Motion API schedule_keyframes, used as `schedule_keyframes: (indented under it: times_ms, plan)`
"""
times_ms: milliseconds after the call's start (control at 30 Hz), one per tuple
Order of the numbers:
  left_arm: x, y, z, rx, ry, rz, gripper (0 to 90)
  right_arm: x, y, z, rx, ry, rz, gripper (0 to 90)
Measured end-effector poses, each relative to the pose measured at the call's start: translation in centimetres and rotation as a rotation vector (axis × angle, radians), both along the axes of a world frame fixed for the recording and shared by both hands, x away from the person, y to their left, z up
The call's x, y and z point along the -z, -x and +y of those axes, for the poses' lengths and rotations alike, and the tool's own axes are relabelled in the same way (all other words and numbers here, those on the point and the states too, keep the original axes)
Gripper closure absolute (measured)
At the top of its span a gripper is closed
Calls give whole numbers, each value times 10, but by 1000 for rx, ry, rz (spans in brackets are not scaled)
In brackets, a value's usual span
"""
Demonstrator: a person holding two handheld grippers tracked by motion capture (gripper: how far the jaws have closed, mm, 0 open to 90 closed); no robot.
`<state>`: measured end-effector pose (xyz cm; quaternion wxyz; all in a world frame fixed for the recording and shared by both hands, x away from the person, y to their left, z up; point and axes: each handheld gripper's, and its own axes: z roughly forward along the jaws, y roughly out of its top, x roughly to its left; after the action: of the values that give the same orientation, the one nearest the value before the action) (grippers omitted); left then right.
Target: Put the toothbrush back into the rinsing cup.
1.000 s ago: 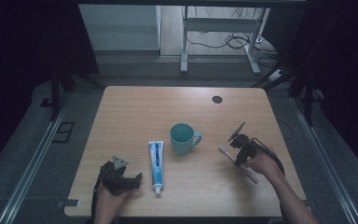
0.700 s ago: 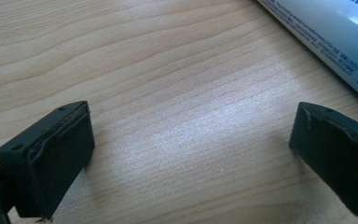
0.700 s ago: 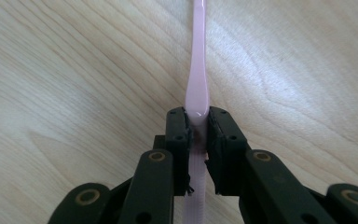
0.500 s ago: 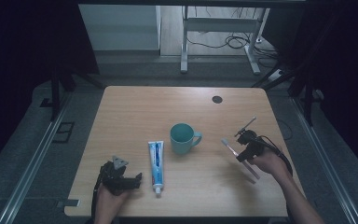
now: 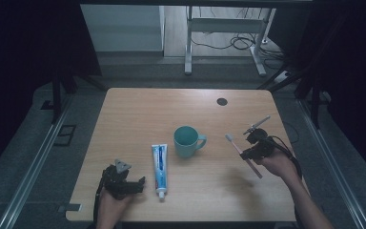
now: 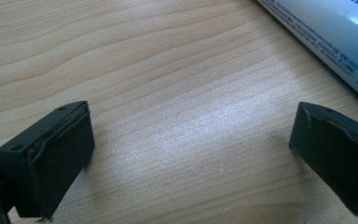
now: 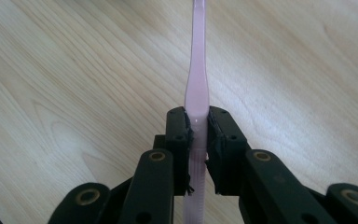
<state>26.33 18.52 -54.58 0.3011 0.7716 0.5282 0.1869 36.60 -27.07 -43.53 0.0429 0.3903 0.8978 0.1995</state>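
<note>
R gripper (image 5: pixel 250 151) lifted w/ toothbrush (image 5: pixel 242 153) | bristles blurred | L gripper (image 5: pixel 124 183) idle

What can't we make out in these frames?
- Toothbrush head: cut off by the top edge in the right gripper view; too small for bristle detail in the high view.
- Toothpaste tube: cut off by the frame corner in the left gripper view; print too small to read.
- Mug contents: interior too dim in the high view.
</note>
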Motion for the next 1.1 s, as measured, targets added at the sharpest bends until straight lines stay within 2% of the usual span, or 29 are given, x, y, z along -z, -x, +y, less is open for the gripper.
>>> schedule_keyframes:
  times_ms: [767,1100]
  plan:
    - [0,0,0,0,0,-3,0,-37,7,12,-34,-217,-206,782]
    - [0,0,0,0,0,-4,0,-47,6,24,-56,-303,-289,782]
